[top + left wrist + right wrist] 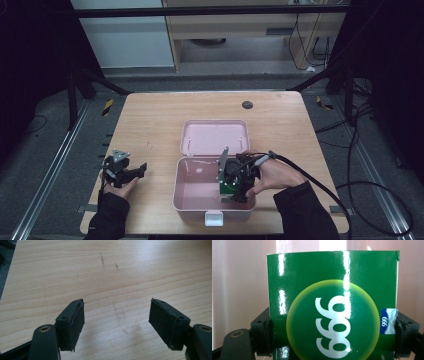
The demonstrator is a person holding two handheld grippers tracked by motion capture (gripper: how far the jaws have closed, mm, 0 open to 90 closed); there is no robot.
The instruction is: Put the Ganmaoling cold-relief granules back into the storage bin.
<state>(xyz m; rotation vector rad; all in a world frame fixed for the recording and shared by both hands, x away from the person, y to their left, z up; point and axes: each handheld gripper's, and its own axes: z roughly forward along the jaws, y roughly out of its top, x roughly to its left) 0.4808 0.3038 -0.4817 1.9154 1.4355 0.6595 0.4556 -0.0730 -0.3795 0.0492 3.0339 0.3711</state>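
A pink plastic box stands open near the table's front edge, its lid laid back flat behind it. My right gripper reaches down into the box's right side, shut on a glossy green carton printed with white "999" in a yellow-green circle. In the high view the green carton shows just inside the box. The carton sits squeezed between both pads against the pink interior. My left gripper rests at the table's left front, jaws spread wide; its fingertips hold nothing above bare wood.
The wooden table has a dark round grommet near its far edge. A white latch sticks out from the box's front. Black cable trails from the right gripper off the table's right side. Dark floor and metal rails surround the table.
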